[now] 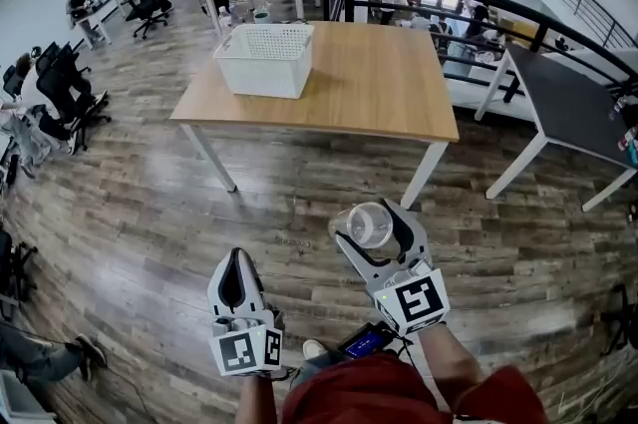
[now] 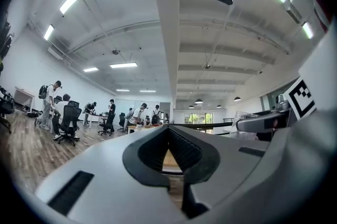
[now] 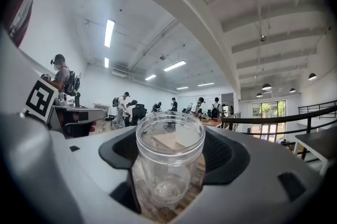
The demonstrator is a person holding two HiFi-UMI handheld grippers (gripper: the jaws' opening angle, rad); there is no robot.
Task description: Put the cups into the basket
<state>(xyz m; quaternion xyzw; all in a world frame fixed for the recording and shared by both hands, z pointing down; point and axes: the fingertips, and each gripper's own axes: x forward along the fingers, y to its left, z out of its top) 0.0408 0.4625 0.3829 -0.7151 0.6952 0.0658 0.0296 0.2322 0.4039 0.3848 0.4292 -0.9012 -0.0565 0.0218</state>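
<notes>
A clear plastic cup (image 1: pixel 369 224) sits between the jaws of my right gripper (image 1: pixel 373 228), which is shut on it. In the right gripper view the cup (image 3: pixel 169 162) stands upright with its open rim up, and the black pads (image 3: pixel 227 157) hug its sides. My left gripper (image 1: pixel 236 264) hangs lower left of it with its jaws shut and nothing in them. In the left gripper view the left gripper's (image 2: pixel 169 128) jaw tips meet. The white mesh basket (image 1: pixel 265 60) stands on the left part of a wooden table (image 1: pixel 379 88), well ahead of both grippers.
A dark table (image 1: pixel 568 108) stands to the right behind a black railing (image 1: pixel 469 3). People, desks and office chairs (image 1: pixel 70 88) fill the far left and back. Wooden floor (image 1: pixel 150 212) lies between me and the table.
</notes>
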